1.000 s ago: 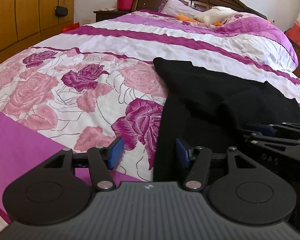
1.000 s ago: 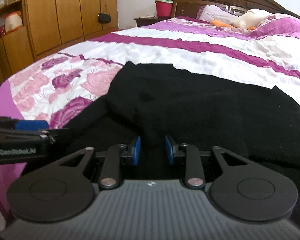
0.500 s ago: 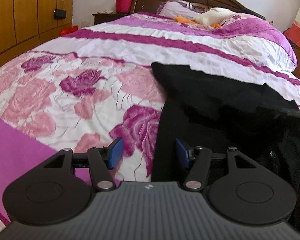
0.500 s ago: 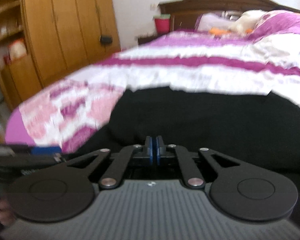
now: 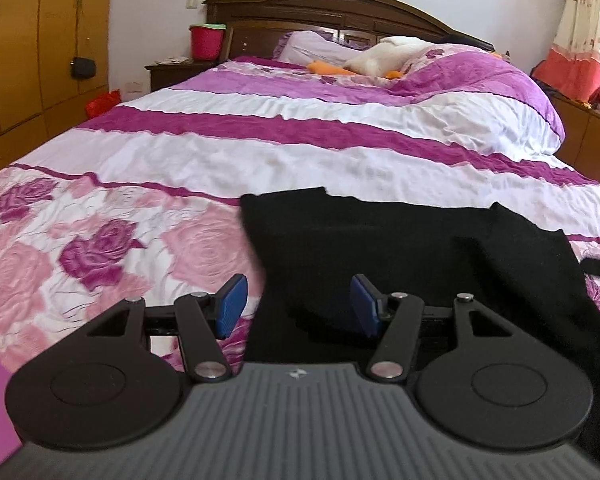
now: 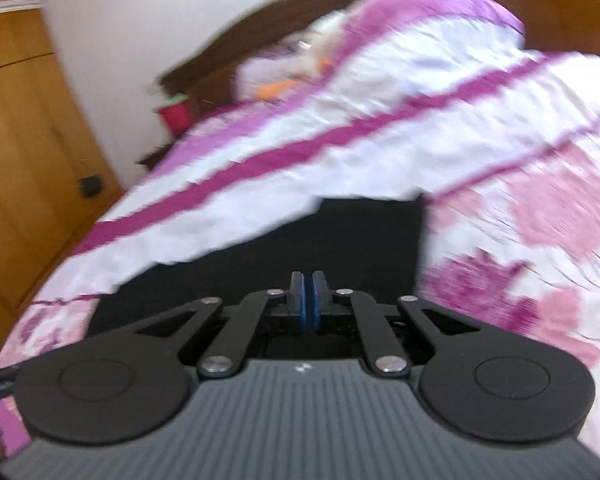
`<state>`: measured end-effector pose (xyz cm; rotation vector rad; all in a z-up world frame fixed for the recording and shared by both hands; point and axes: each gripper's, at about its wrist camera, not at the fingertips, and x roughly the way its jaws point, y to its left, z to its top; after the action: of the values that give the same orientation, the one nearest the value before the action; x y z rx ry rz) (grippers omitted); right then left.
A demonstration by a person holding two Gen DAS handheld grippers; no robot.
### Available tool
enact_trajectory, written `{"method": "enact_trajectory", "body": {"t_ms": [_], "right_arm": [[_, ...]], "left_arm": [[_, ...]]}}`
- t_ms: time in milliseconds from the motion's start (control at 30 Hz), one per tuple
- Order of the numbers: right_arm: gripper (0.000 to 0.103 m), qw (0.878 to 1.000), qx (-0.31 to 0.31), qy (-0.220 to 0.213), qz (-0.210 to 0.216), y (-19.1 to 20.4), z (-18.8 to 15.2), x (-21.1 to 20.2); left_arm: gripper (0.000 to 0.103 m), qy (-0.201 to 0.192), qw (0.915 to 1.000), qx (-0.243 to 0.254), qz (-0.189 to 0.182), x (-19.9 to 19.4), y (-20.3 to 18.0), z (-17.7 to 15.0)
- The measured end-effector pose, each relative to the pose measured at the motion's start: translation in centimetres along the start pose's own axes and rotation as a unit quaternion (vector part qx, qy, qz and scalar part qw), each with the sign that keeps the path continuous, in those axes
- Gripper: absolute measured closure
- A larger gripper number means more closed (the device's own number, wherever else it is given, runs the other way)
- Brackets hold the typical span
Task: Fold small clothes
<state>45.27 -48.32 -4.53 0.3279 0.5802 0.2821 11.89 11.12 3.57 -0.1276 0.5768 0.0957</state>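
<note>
Across the whole width of both views we see the bed (image 5: 340,152), its floral and striped cover running back to the dark wooden headboard (image 5: 340,8). Bare cover lies open on the left side of the left wrist view, with pink and purple roses reaching toward the wooden wardrobe (image 5: 28,48) beyond the bed's edge. Broad white and magenta bands stretch beyond the clothing toward the pillows (image 5: 312,44). A red bucket (image 5: 206,40) stands on the nightstand (image 5: 172,70) beside the headboard, well apart from us.

On the near part of the cover we find the black garment (image 5: 400,248), spread flat. Its left edge runs just inside our left gripper's reach, and its far edge lies straight along the white band, with a small notch near the middle. To the right it slopes down and out of the frame.

We hold the left gripper (image 5: 298,306) low and level over the garment's near left edge, its blue pads spread wide, one over the roses and one over the black cloth, clasping nothing.

We hold the right gripper (image 6: 309,304) tilted, so the bed slants across its blurred view. Its pads are pressed together, with black cloth directly beyond and beneath them. We cannot tell whether any cloth is pinched between them.
</note>
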Motion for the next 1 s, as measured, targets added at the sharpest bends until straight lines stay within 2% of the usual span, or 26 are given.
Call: {"method": "enact_trajectory", "body": {"t_ms": [100, 267, 300, 333, 400, 533, 667, 767, 867, 900, 1000], "right_arm": [[0.094, 1.000, -0.026, 0.004, -0.010, -0.6, -0.6, -0.6], [0.091, 0.990, -0.137, 0.017, 0.037, 1.8, -2.0, -2.9], [0.084, 0.987, -0.155, 0.020, 0.049, 2.3, -2.3, -3.2], [0.066, 0.984, -0.167, 0.023, 0.064, 2.8, -2.6, -3.5], [0.050, 0.977, -0.184, 0.029, 0.103, 4.0, -3.2, -4.1], [0.050, 0.961, -0.228, 0.043, 0.148, 6.5, -4.7, -4.6], [0.049, 0.940, -0.300, 0.053, 0.154, 9.4, -7.0, -4.4], [0.049, 0.913, -0.375, 0.058, 0.151, 11.3, -9.2, -4.1], [0.049, 0.881, -0.455, 0.041, 0.125, 12.7, -11.1, -3.6], [0.049, 0.875, -0.470, 0.034, 0.113, 12.9, -11.4, -3.4], [0.051, 0.877, -0.469, 0.025, 0.105, 12.9, -10.9, -2.9]], "left_arm": [[0.040, 0.002, 1.0000, 0.007, -0.001, 1.1, -0.7, 0.3], [0.040, 0.011, 0.9997, 0.019, 0.013, 2.5, -1.2, 0.3], [0.040, 0.014, 0.9997, 0.015, 0.014, 2.6, -1.0, 0.1], [0.040, 0.017, 0.9997, 0.011, 0.014, 2.6, -0.9, -0.1], [0.040, 0.023, 0.9996, 0.007, 0.013, 2.5, -0.6, -0.5], [0.040, 0.027, 0.9993, 0.014, 0.021, 2.0, -0.3, -1.2], [0.040, 0.027, 0.9994, 0.006, 0.019, 1.3, 0.2, -1.7], [0.040, 0.026, 0.9995, 0.006, 0.019, 0.9, 0.5, -1.9], [0.040, 0.023, 0.9996, 0.004, 0.018, 0.7, 0.8, -1.9], [0.040, 0.022, 0.9996, 0.003, 0.017, 0.6, 0.8, -1.9], [0.040, 0.016, 0.9997, 0.001, 0.016, 0.5, 0.9, -1.6]]}}
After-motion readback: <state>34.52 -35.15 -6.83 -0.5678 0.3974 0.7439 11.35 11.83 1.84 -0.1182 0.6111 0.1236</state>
